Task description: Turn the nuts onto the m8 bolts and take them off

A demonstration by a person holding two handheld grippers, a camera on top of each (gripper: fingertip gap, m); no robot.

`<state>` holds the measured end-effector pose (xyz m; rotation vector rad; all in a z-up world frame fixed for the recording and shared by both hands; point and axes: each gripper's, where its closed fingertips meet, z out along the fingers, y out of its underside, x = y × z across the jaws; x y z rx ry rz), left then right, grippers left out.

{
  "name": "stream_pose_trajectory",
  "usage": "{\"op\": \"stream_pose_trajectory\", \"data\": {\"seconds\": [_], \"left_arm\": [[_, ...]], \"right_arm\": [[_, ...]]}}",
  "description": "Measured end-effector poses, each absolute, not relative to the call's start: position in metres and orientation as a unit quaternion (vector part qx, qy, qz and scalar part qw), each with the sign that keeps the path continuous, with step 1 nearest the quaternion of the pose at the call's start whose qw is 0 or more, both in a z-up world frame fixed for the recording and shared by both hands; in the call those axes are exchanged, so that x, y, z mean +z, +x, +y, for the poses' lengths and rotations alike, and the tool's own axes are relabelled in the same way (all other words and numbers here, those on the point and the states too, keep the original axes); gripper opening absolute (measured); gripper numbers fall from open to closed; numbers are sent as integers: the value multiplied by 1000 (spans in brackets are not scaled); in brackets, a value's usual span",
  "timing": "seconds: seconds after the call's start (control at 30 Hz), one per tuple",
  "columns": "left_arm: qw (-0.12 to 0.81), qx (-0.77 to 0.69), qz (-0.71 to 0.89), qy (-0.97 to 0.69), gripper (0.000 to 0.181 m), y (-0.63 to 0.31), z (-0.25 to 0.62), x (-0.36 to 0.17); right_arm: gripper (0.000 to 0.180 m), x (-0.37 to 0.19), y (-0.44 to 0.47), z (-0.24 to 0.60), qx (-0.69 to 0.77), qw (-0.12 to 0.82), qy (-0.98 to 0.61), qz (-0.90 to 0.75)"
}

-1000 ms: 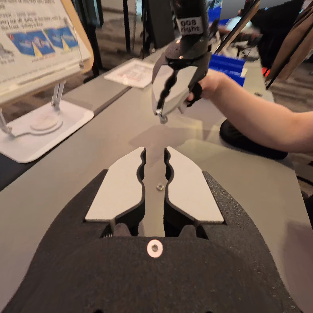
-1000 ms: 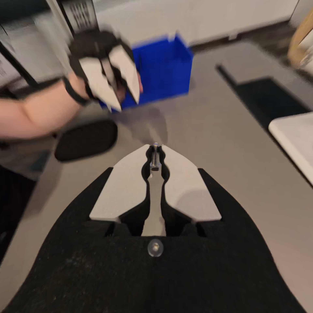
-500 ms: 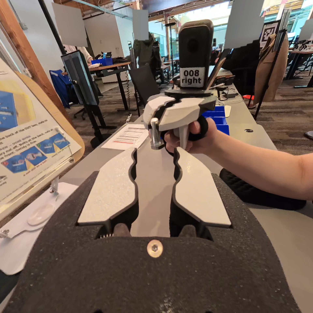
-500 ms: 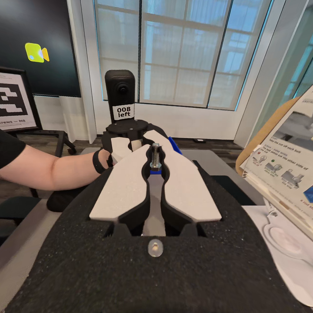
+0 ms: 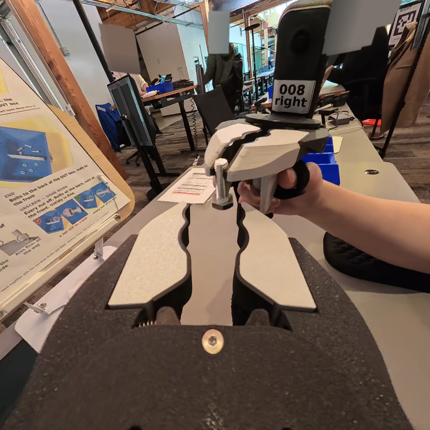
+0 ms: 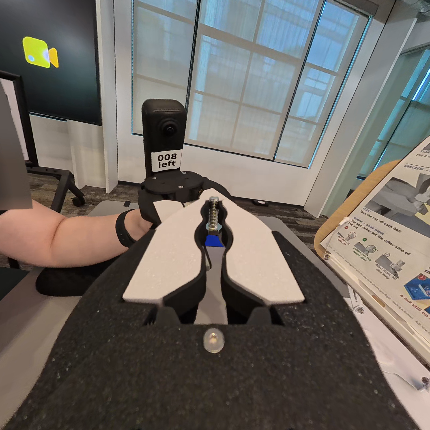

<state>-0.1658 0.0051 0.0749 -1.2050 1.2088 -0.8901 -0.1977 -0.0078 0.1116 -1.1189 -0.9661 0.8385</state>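
Gripping the upright silver threaded steel bolt (image 5: 221,183) by its shank, head down, the right gripper (image 5: 217,164) holds it just beyond the left gripper (image 5: 211,209), whose fingers (image 5: 156,256) stand open and empty.

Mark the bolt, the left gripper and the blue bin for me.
bolt (image 5: 220,180): left wrist view, on the threaded shank.
left gripper (image 5: 212,209): left wrist view, gap between its open fingertips.
blue bin (image 5: 327,160): left wrist view, on its front wall.

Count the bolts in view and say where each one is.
1. The bolt is clamped upright in the right gripper, head down, above the grey table. Others may sit hidden in the blue bins.
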Motion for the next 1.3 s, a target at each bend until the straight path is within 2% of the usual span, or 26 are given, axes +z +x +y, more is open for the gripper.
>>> {"op": "stream_pose_trajectory", "data": {"seconds": [0.67, 1.17, 1.3], "left_arm": [[588, -384, 511, -497, 20, -165, -1, 82], [601, -375, 506, -492, 18, -161, -3, 83], [605, -379, 502, -489, 12, -163, -2, 86]], "right_arm": [[7, 108, -203, -10, 364, 670, -474, -440], [7, 110, -204, -10, 365, 675, -470, -436], [7, 111, -204, -10, 367, 678, -466, -435]]}}
